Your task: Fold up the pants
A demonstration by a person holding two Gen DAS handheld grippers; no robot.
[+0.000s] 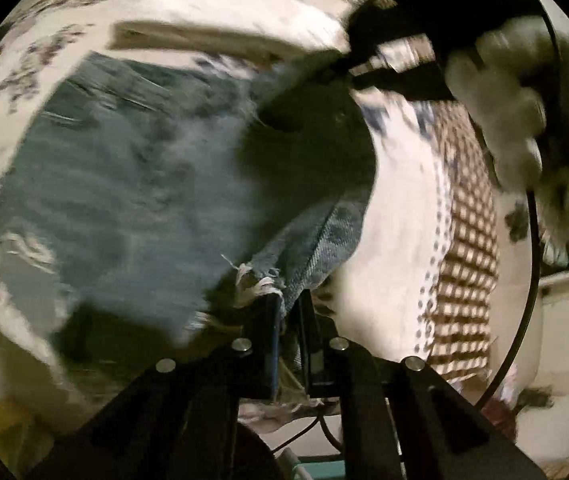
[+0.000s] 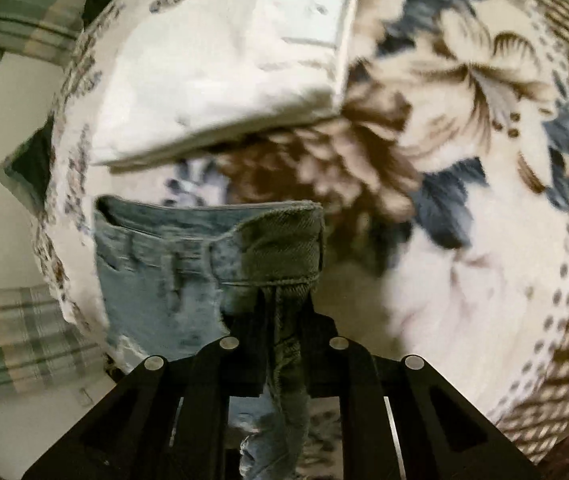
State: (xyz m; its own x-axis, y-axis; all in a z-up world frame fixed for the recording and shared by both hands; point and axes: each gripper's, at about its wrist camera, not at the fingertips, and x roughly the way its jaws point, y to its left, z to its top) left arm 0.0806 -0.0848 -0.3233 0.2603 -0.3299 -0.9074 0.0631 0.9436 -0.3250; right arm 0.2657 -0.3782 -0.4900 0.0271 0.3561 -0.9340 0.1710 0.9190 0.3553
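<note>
Light blue distressed jeans (image 1: 124,184) lie on a floral blanket (image 1: 396,240). My left gripper (image 1: 290,312) is shut on a frayed hem edge of the jeans, held above the spread denim. In the left wrist view the right gripper (image 1: 342,66) shows at the upper right, held by a white-gloved hand (image 1: 500,92), pinching the denim's far edge. In the right wrist view my right gripper (image 2: 284,320) is shut on the jeans (image 2: 164,264) at the waistband end, which is lifted over the blanket (image 2: 464,264).
Folded white cloth (image 2: 224,64) lies on the blanket just beyond the jeans; it also shows in the left wrist view (image 1: 204,38). The blanket has a brown checked border (image 1: 468,240). A green plaid fabric (image 2: 16,340) and the floor lie at the left past the blanket's edge.
</note>
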